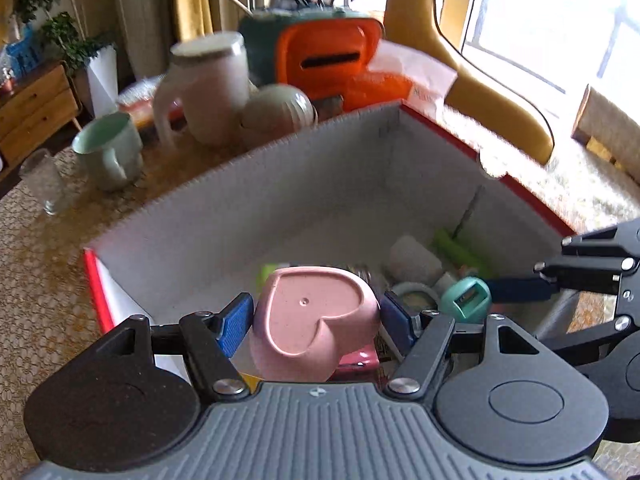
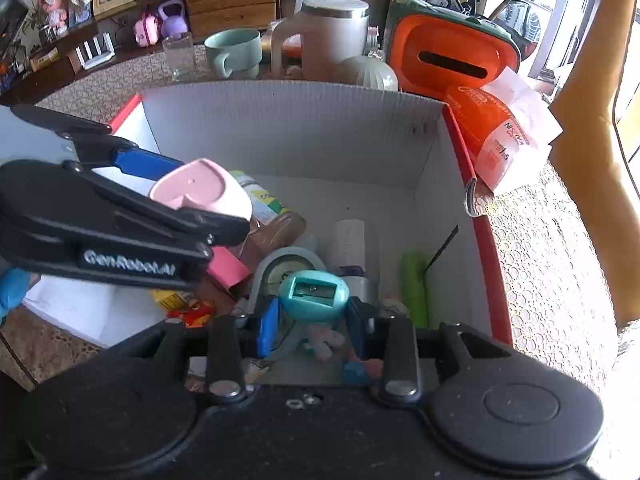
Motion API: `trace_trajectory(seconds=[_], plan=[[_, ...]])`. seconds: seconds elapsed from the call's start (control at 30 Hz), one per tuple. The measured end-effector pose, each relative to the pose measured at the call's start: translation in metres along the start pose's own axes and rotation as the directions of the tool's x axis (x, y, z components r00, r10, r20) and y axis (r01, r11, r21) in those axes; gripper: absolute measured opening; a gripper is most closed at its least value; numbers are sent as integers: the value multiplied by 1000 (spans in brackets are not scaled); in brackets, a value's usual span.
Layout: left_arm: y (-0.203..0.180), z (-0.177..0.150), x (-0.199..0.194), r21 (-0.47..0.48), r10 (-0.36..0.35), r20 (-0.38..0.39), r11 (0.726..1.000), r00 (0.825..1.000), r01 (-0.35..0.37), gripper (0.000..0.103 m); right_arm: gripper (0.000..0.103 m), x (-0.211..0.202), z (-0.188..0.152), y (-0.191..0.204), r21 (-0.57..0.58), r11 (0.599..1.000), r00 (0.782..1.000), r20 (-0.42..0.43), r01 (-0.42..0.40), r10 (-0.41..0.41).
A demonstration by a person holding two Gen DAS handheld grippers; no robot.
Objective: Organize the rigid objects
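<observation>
1. White corrugated box with red outer faces: far wall upright, right rim running near-to-far along the lace tablecloth. The floor is crowded at the near centre; bare floor only by the far wall.
2. Beyond the far wall, near it: mint ceramic mug, beige lidded jug with handle, orange slotted bin.
3. Left gripper about half open, blue pads clamped on the pink heart-shaped ceramic pot, base facing the camera, held above the box's left half.
4. Right gripper narrowly open, pads pinching the teal oval pencil sharpener, slot up, over the near-centre clutter.
5. Grippers are near each other, not touching; green cylinder lies against the right wall.
</observation>
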State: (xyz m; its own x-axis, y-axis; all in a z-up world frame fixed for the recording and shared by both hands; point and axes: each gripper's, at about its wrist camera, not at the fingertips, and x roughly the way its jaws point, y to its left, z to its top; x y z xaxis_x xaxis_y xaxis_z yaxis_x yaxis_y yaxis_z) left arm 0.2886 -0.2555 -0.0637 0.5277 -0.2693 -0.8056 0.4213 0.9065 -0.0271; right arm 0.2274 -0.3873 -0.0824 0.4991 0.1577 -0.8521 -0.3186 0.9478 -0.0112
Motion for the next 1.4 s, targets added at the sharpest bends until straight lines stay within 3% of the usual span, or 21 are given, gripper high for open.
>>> trace_trajectory(seconds=[0.3,0.43,0.53,0.93,1.03,1.27,1.4], plan=[[5,1,15,-34,-14,-93,999,996,10,70,38,4,-1,1,2,1000,1000,-9,1,-1],[8,-2,10,-59,-21,-88,998,996,16,70,45,-2,-2,0,21,1000,1000,2,-1,1],[9,-4,0,-62,-23,-61,998,998,19,70,51,-11,-4,-1,40,999,1000,25,-8,6],[15,-19,-57,-94,-39,63,995,997,44,70,58,-57,-19,8,119,991,989,139,-59,43],[16,-26,-74,-92,-46,97,994,994,55,70,66,-71,-23,14,126,989,981,186,-72,47],[18,-45,-107,-95,-60,153,993,986,75,70,70,-99,-33,32,111,990,962,265,-91,58],[22,-58,-126,-100,-67,188,991,980,87,70,80,-113,-40,39,112,989,947,315,-99,60]])
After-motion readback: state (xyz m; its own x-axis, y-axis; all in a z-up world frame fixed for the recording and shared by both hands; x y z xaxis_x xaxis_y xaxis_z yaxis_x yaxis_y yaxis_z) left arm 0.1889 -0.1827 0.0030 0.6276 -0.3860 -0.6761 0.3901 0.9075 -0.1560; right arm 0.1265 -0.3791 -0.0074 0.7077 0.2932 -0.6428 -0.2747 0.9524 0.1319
